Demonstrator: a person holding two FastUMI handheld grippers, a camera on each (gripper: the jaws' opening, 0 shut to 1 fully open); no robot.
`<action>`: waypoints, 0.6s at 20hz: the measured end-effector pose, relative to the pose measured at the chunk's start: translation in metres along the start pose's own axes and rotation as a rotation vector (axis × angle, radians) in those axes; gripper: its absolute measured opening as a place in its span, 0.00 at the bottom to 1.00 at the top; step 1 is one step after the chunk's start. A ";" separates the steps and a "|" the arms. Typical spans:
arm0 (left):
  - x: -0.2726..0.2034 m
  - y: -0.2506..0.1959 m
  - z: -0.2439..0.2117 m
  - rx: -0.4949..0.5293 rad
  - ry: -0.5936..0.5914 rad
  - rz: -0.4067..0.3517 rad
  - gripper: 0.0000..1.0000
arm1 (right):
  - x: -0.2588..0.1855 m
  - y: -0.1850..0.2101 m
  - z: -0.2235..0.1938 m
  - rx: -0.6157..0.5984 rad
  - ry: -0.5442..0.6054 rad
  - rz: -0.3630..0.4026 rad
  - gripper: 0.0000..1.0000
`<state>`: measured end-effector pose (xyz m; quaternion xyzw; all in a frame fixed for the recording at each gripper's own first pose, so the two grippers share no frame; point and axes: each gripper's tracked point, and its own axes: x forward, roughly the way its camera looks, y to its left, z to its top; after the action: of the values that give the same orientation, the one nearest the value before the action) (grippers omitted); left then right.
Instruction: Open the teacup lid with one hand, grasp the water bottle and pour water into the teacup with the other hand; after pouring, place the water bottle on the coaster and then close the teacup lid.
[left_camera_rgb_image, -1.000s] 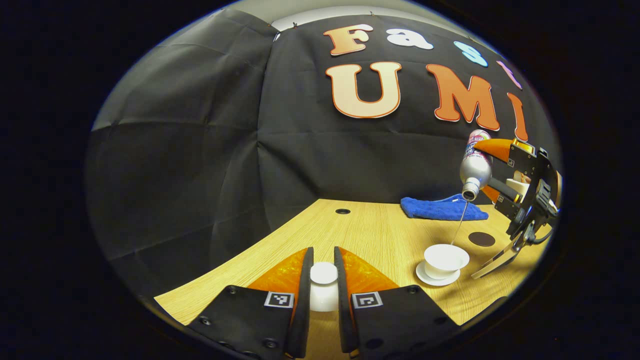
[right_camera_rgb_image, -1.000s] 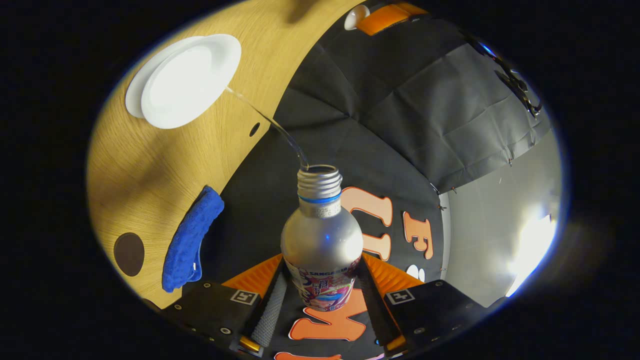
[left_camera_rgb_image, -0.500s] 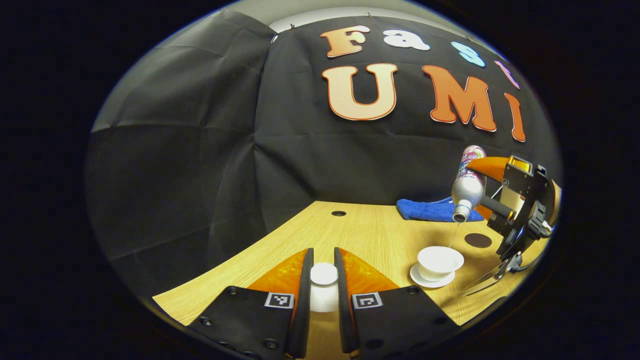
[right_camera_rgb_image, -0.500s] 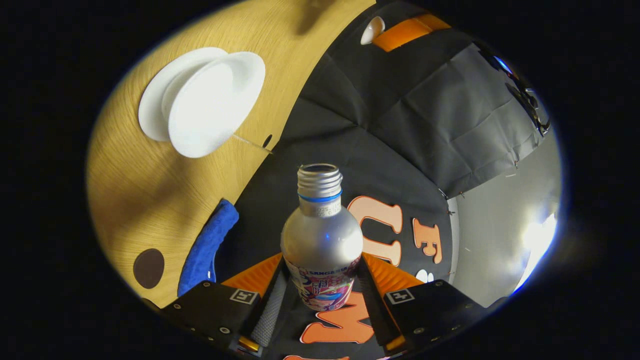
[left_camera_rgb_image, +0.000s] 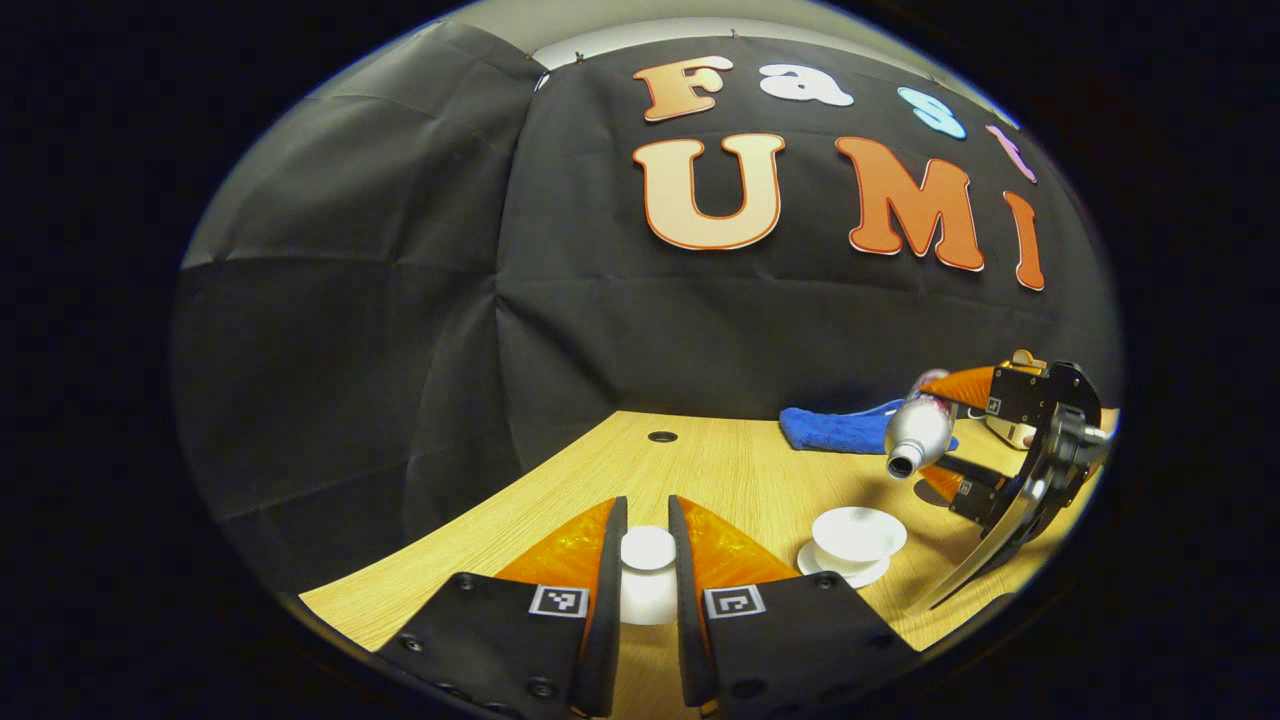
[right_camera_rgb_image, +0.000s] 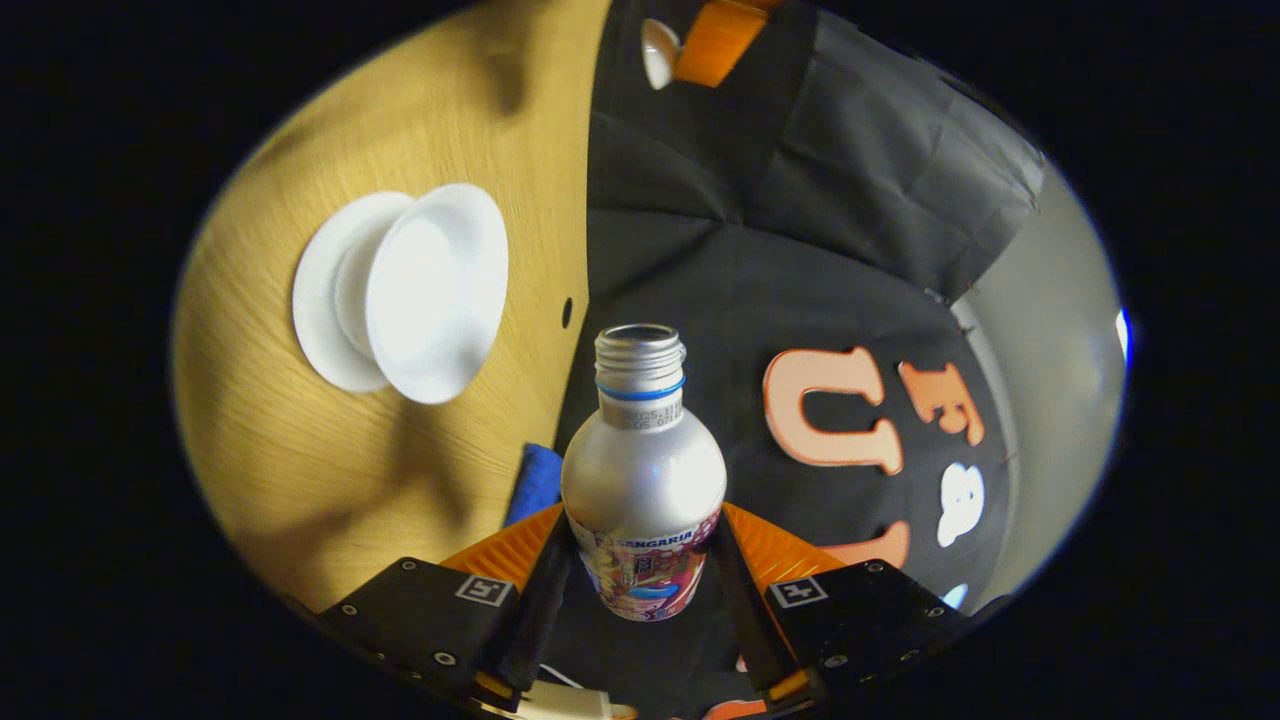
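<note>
My left gripper (left_camera_rgb_image: 647, 570) is shut on the white teacup lid (left_camera_rgb_image: 647, 548), holding it above the near part of the wooden table (left_camera_rgb_image: 720, 470). The open white teacup (left_camera_rgb_image: 858, 535) stands on its white saucer (left_camera_rgb_image: 815, 562) to the right. Above and right of the cup, my right gripper (left_camera_rgb_image: 940, 430) holds the silver water bottle (left_camera_rgb_image: 915, 432) tilted, mouth toward the cup. In the right gripper view the bottle (right_camera_rgb_image: 643, 470) sits between both fingers of my right gripper (right_camera_rgb_image: 640, 580), its open neck pointing forward. No water runs from it. The teacup (right_camera_rgb_image: 435, 290) lies at the upper left, and the lid (right_camera_rgb_image: 658, 52) shows at the top.
A blue cloth (left_camera_rgb_image: 840, 428) lies at the back of the table by the booth wall, also seen as a blue cloth (right_camera_rgb_image: 535, 480) behind the bottle. A small round hole (left_camera_rgb_image: 662, 436) is in the tabletop near the back.
The stream of water into the teacup has stopped. My right gripper has lowered and turned the bottle's mouth up away from the pouring tilt. The left gripper stays still with the lid.
</note>
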<state>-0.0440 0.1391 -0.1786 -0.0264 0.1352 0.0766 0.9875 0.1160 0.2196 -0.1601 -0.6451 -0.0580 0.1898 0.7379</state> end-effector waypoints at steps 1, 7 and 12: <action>0.001 -0.004 0.002 0.006 0.000 -0.006 0.28 | -0.002 0.003 0.001 0.072 0.000 0.027 0.78; 0.006 -0.039 0.015 0.027 -0.019 -0.060 0.28 | 0.003 0.001 -0.007 0.351 0.028 0.046 0.78; 0.011 -0.077 0.025 0.048 -0.033 -0.121 0.28 | 0.005 0.010 -0.011 0.646 0.017 0.097 0.78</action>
<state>-0.0144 0.0661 -0.1556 -0.0096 0.1187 0.0138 0.9928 0.1224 0.2118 -0.1727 -0.3811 0.0421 0.2279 0.8950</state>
